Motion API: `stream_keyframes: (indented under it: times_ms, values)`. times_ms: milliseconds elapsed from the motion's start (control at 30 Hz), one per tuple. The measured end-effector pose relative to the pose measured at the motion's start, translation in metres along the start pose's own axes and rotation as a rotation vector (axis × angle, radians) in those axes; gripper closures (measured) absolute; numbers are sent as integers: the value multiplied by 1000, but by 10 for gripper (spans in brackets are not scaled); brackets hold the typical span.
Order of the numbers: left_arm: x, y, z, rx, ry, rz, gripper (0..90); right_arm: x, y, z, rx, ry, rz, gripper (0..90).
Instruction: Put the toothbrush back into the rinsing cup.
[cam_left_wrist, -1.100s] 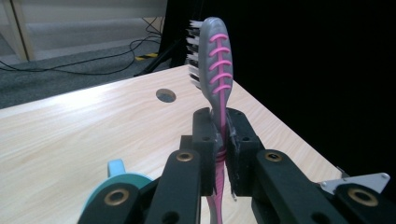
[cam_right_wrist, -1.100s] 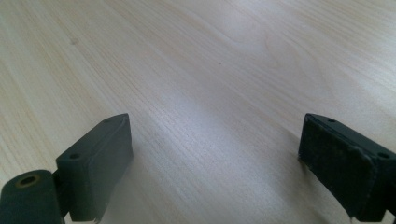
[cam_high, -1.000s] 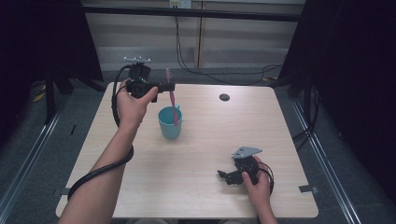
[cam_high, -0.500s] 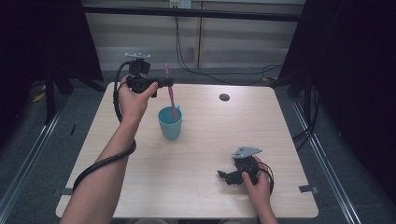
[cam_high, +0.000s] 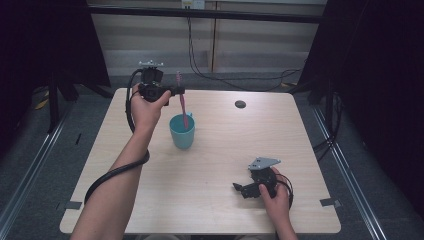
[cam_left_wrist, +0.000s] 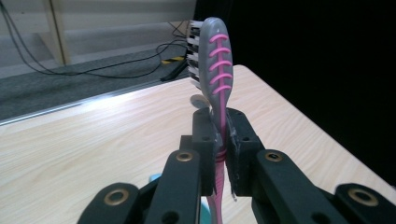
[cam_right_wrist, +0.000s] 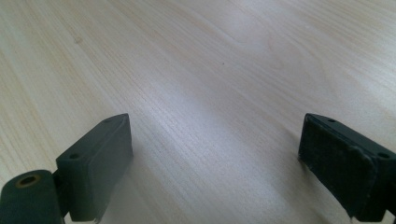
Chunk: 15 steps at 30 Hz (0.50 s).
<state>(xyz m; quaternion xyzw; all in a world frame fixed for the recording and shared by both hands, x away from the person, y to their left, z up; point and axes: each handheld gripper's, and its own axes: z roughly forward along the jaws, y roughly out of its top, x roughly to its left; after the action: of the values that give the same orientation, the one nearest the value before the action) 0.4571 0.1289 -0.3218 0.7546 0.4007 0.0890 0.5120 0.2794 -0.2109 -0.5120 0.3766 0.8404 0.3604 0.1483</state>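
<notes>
The pink plastic toothbrush with a grey-backed head (cam_high: 182, 102) stands nearly upright, its lower end inside the teal plastic cup (cam_high: 182, 132), which stands on the far left part of the light wooden desk (cam_high: 215, 205). The left tool (cam_high: 176, 92) grasps the toothbrush on the handle, above the cup rim.

The left gripper view shows the grip in detail: both black pads clamp the pink handle (cam_left_wrist: 219, 140) from either side, the bristled head rises above the jaws, and a sliver of the cup's teal rim (cam_left_wrist: 156, 178) sits below them. The high view shows the head above the tool and the handle slanting down into the cup.

The left forearm reaches forward across the desk, the left hand (cam_high: 146, 105) raised above the surface beside the cup. The right hand (cam_high: 275, 192) rests on the near right part of the desk, well apart from the cup.

The right tool (cam_high: 239, 189) is released: in the right gripper view its jaws stand wide apart with bare desk (cam_right_wrist: 210, 93) between them.
</notes>
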Motion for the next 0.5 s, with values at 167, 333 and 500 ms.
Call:
stream_keyframes:
  times_ms: [167,333,500]
  values:
    - [4,-8,6,5,16,5,838,0,0,0,-1,1,-3,92]
    - [5,-15,9,8,40,18,838,0,0,0,-1,3,-4,92]
    - [3,-20,14,18,57,38,837,0,0,0,-3,7,-10,92]
